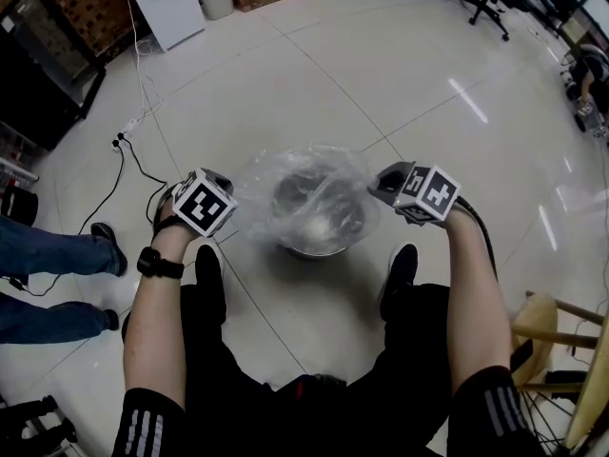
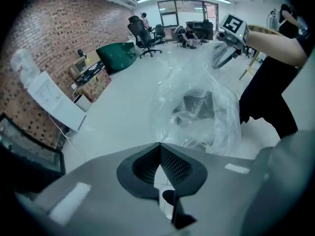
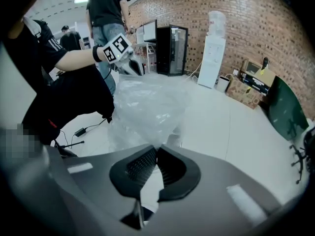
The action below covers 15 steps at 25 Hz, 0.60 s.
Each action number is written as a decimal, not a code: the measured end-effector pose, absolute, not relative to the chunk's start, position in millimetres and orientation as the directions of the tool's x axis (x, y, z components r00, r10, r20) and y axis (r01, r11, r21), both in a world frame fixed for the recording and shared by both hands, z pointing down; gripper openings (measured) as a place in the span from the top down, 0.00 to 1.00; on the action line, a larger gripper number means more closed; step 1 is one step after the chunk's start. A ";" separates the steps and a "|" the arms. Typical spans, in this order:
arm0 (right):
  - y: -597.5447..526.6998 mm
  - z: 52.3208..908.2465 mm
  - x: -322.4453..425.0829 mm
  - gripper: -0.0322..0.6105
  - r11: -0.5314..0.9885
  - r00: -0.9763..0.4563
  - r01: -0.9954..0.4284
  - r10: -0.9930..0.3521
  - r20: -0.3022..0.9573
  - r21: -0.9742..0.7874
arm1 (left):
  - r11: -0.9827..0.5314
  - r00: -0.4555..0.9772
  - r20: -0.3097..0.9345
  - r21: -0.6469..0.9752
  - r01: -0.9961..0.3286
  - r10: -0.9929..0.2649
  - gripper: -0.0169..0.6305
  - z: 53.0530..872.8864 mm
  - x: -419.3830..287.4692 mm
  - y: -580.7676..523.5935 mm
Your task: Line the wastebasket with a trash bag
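A round metal wastebasket (image 1: pixel 319 228) stands on the pale floor between my feet. A clear trash bag (image 1: pixel 303 190) is spread over it, and the basket (image 2: pixel 199 104) shows through the film. My left gripper (image 1: pixel 233 204) is at the bag's left edge. Its jaws (image 2: pixel 158 144) are shut, with the film running right up to their tips. My right gripper (image 1: pixel 381 187) is at the bag's right edge, shut on a fold of film that drops into its tips (image 3: pixel 156 149). Across the bag, the left gripper view shows the right gripper (image 2: pixel 220 58), and the right gripper view the left gripper (image 3: pixel 132 65).
My shoes (image 1: pixel 208 267) (image 1: pixel 402 263) flank the basket. Another person's legs (image 1: pixel 52 255) stand at the left, near a black cable (image 1: pixel 128 165). A wooden stool (image 1: pixel 561 350) is at the right. A white water dispenser (image 1: pixel 166 3) and a black cabinet (image 1: pixel 38 60) stand at the back left.
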State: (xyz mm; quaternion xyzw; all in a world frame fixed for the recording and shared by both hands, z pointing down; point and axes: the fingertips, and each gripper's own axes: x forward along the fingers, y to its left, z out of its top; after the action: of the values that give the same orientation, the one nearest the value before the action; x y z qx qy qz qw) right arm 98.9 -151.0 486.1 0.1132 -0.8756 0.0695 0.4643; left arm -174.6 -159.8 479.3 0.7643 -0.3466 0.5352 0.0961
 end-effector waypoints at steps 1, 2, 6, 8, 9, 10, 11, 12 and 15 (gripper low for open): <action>-150.3 492.6 101.8 0.94 0.965 -0.521 -0.261 -0.130 0.843 -0.013 | -0.733 0.173 0.887 -0.229 -0.640 -0.429 0.98 478.6 -180.4 -160.1; -149.0 498.6 104.1 0.94 0.966 -0.501 -0.258 -0.124 0.856 -0.011 | -0.729 0.164 0.890 -0.230 -0.645 -0.426 0.98 479.2 -184.3 -159.6; -144.4 513.3 111.0 0.94 0.968 -0.434 -0.249 -0.104 0.895 -0.008 | -0.762 0.172 0.899 -0.226 -0.607 -0.404 0.98 484.0 -176.0 -153.9; -145.1 517.4 121.3 0.94 0.967 -0.392 -0.255 -0.108 0.914 0.005 | -0.783 0.201 0.899 -0.209 -0.585 -0.389 0.98 485.2 -163.4 -150.1; -146.4 519.3 127.8 0.94 0.964 -0.373 -0.265 -0.115 0.921 0.013 | -0.791 0.211 0.899 -0.203 -0.577 -0.384 0.98 485.4 -158.6 -149.2; -148.1 521.4 133.6 0.94 0.960 -0.365 -0.281 -0.122 0.923 0.016 | -0.797 0.214 0.900 -0.202 -0.569 -0.381 0.98 486.3 -155.9 -149.0; -149.9 524.0 138.0 0.94 0.953 -0.367 -0.301 -0.128 0.922 0.012 | -0.802 0.209 0.902 -0.205 -0.562 -0.378 0.98 488.6 -155.2 -149.3; -150.8 527.7 141.2 0.94 0.947 -0.374 -0.321 -0.129 0.918 0.003 | -0.806 0.202 0.906 -0.207 -0.554 -0.372 0.98 492.5 -155.4 -149.3; -144.8 548.0 146.9 0.93 0.939 -0.397 -0.342 -0.099 0.913 -0.047 | -0.823 0.180 0.926 -0.192 -0.535 -0.333 0.98 513.2 -154.4 -145.4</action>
State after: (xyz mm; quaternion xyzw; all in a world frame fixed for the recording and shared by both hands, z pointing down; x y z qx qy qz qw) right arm 146.9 -144.8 548.0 0.1332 -0.8279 0.1140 0.5328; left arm -154.4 -145.4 513.2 0.7630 -0.2845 0.5737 0.0883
